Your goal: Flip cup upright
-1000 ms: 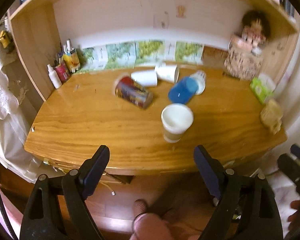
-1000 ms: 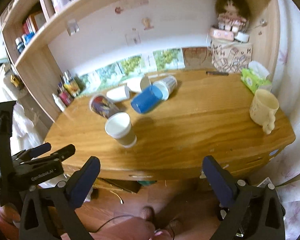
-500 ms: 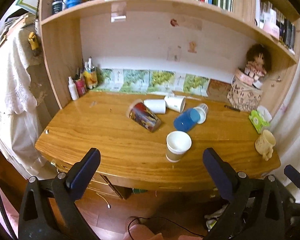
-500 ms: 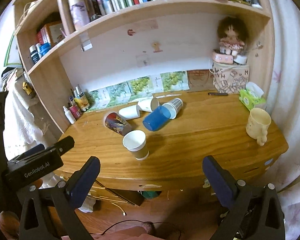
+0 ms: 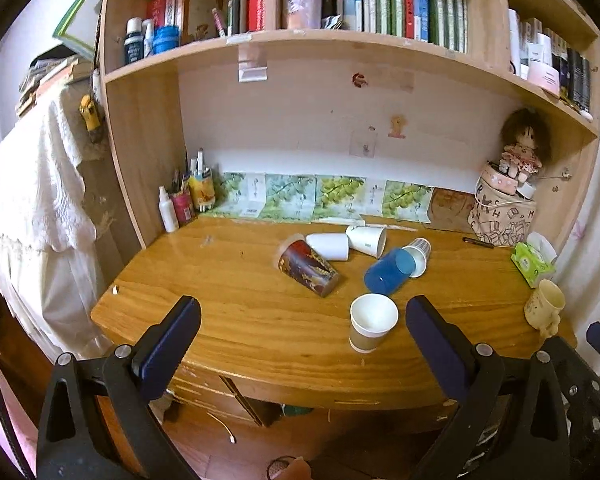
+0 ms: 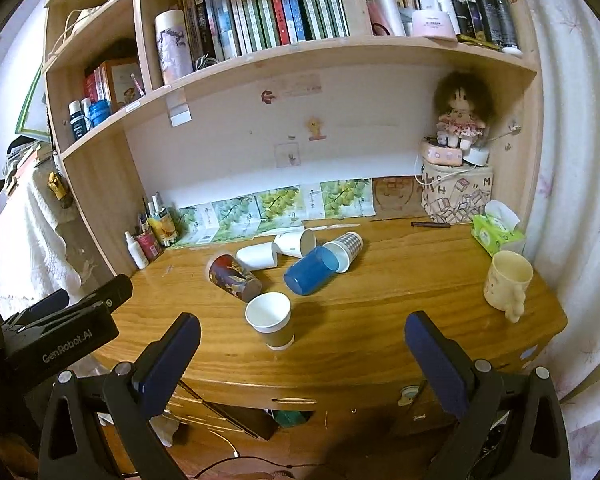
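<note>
Blue cup (image 6: 310, 275), checked cup (image 6: 349, 245) (grid-patterned), cream mug (image 6: 506, 285), green tissue pack (image 6: 496, 234)

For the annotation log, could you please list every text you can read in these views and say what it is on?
"GenRobot.AI": on the black body of the left gripper, seen in the right wrist view.
"H", "U", "M", among other large letters: on the patterned fabric bag under the doll.
Book spines, bottle labels, cup prints and the green tissue pack: too small or blurred to read.
</note>
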Demonstrator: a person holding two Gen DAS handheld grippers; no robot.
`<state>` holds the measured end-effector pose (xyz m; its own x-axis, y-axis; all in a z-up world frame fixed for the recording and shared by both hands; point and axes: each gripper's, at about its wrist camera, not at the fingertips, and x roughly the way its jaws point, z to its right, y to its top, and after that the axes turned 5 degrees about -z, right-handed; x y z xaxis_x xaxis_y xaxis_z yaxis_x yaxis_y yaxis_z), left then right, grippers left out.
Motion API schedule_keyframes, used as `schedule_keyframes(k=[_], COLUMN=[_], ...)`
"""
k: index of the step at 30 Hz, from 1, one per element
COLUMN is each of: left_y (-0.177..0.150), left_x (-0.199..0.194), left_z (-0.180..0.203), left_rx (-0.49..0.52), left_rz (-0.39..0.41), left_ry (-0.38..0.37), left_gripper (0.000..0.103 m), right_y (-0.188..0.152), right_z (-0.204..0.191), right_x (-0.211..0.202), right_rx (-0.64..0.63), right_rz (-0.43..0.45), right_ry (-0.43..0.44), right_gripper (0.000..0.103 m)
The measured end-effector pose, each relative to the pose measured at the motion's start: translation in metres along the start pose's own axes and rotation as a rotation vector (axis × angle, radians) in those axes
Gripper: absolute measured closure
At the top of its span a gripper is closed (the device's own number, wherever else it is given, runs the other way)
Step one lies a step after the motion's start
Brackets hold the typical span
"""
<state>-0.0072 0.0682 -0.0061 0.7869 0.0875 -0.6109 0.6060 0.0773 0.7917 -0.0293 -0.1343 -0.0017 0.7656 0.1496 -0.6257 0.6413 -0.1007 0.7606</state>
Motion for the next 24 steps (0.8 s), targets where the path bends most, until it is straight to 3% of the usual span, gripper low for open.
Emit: schedule_keyframes(k=[8,24], left_y=[0.003,0.006], left_x=[-0.013,-0.016], left_z=[0.004,0.011], left_rx=[0.018,0.025], left_rz=[0.103,0.130], left_ry=[0.004,0.004], left_gripper=[0.001,0.001], right_y=[0.002,0.007], right_z=[0.002,0.004], right_x=[0.002,-0.001], right_rx=[0.002,-0.029], right_rz=[0.010,0.046], right_ry=[-0.010,0.012], right_gripper=[0.001,0.001])
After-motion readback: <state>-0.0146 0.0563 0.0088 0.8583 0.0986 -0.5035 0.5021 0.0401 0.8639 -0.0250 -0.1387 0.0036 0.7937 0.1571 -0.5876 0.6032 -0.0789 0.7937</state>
